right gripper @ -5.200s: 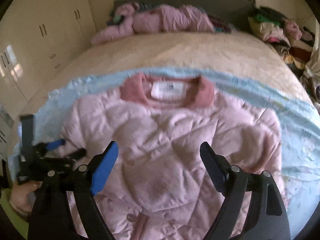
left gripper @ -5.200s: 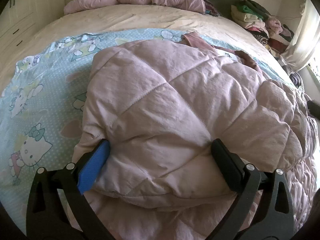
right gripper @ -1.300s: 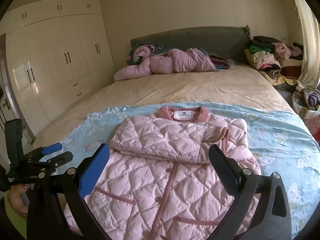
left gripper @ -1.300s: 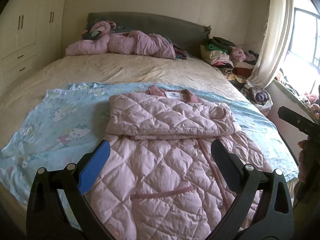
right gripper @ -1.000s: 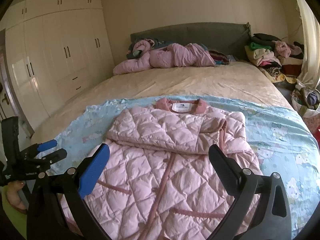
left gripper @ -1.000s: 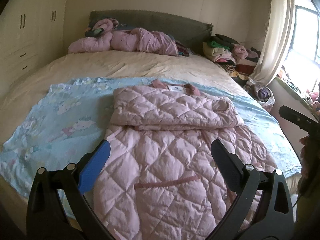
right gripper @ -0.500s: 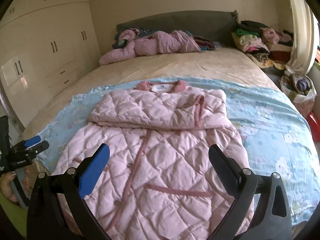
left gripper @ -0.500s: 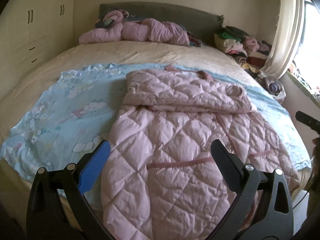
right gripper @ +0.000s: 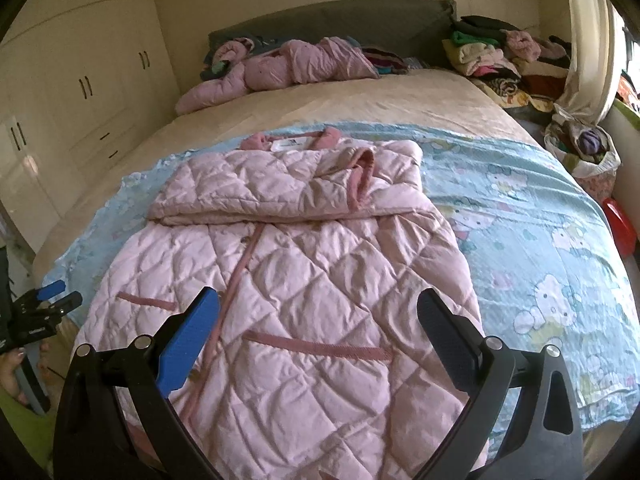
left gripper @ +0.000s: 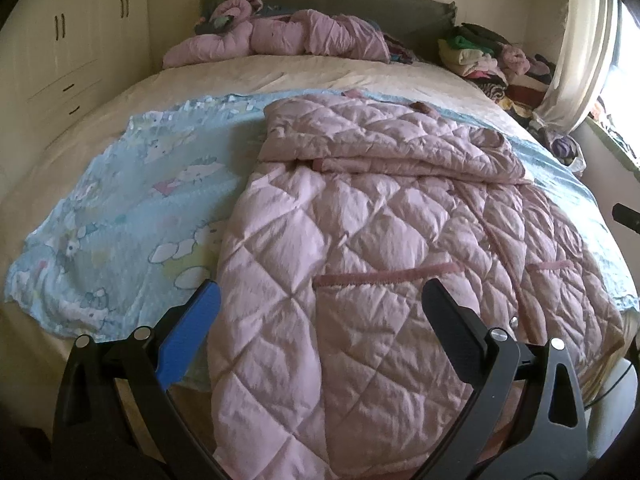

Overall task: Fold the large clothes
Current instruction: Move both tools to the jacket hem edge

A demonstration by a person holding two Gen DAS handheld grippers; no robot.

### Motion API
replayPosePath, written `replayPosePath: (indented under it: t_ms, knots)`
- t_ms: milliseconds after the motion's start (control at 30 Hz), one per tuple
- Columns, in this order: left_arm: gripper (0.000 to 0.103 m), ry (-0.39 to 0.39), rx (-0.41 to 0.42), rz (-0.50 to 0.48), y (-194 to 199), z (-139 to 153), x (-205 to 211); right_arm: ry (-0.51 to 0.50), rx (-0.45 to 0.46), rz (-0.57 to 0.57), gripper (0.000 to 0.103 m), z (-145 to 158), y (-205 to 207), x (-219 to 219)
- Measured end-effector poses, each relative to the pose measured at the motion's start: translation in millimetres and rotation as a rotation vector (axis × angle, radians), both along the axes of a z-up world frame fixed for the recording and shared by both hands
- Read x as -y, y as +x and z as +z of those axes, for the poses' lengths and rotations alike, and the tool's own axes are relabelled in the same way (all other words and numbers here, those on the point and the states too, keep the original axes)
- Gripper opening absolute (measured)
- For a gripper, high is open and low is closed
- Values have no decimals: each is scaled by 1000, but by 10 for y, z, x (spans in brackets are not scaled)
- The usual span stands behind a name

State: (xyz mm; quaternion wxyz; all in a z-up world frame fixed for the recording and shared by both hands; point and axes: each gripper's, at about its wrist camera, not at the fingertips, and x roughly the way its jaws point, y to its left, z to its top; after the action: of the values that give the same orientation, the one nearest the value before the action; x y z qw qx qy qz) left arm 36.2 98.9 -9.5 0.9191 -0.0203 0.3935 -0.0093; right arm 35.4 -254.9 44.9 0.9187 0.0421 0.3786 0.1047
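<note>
A long pink quilted coat [left gripper: 380, 240] [right gripper: 288, 280] lies front up on a light blue cartoon-print sheet [left gripper: 132, 204] [right gripper: 532, 248] on the bed. Both sleeves are folded across its chest, and its hem hangs over the near bed edge. My left gripper [left gripper: 320, 308] hovers open above the coat's lower left part, holding nothing. Over the lower right part my right gripper [right gripper: 318, 312] is open and empty too. The left gripper [right gripper: 52, 300] also shows at the left edge of the right wrist view, held by a hand.
A second pink padded garment [left gripper: 288, 40] [right gripper: 280, 68] lies by the grey headboard [right gripper: 340, 20]. Piled clothes [left gripper: 492, 60] [right gripper: 504, 56] sit at the bed's far right, with a curtain [left gripper: 580, 48] and a bag [right gripper: 584, 148] beyond. White wardrobes [right gripper: 72, 88] line the left wall.
Both grippers have dropped lower and closer to the coat's hem end over the last second. Five seconds ago the left gripper was down at the folded sleeve; now it is clear of the cloth.
</note>
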Motion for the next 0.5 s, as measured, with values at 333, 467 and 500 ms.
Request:
replayPosePath:
  t_ms: [333, 467, 500]
  knots:
    - [94, 12, -32, 9, -65, -141, -87, -21, -38, -12, 99, -127, -32, 104]
    - [94, 18, -54, 33, -140, -241, -214, -30, -53, -22, 99, -169, -59, 128]
    - [94, 14, -60, 37, -161, -266, -252, -30, -56, -22, 99, -176, -65, 132]
